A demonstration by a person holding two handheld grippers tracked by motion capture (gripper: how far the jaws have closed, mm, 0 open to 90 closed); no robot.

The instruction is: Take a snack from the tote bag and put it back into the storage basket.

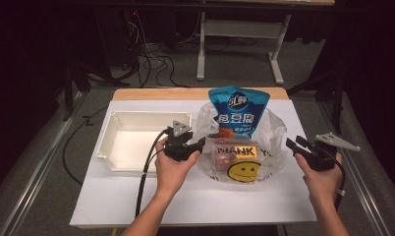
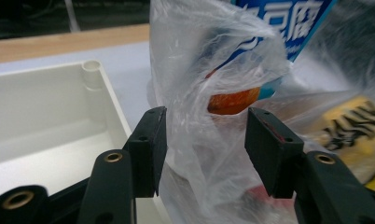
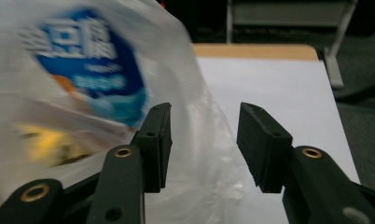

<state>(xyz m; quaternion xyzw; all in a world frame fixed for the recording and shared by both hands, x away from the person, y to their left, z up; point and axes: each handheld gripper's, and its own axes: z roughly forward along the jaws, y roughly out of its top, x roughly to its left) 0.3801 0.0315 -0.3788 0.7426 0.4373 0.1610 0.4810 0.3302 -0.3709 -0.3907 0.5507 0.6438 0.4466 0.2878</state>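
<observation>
A clear plastic bag with a yellow smiley face stands mid-table, and a blue snack packet sticks up out of it. My left gripper is at the bag's left side. In the left gripper view its jaws stand apart, a loose fold of the bag lies between them, and an orange item shows through the film. The pads do not press on the film. My right gripper is just off the bag's right side, open, with the bag and packet to its left.
An empty white tray sits left of the bag, close to my left gripper, its wall beside the left jaw. A white sheet covers the table, with a wooden strip along the far edge. Cables and a desk frame lie on the floor beyond.
</observation>
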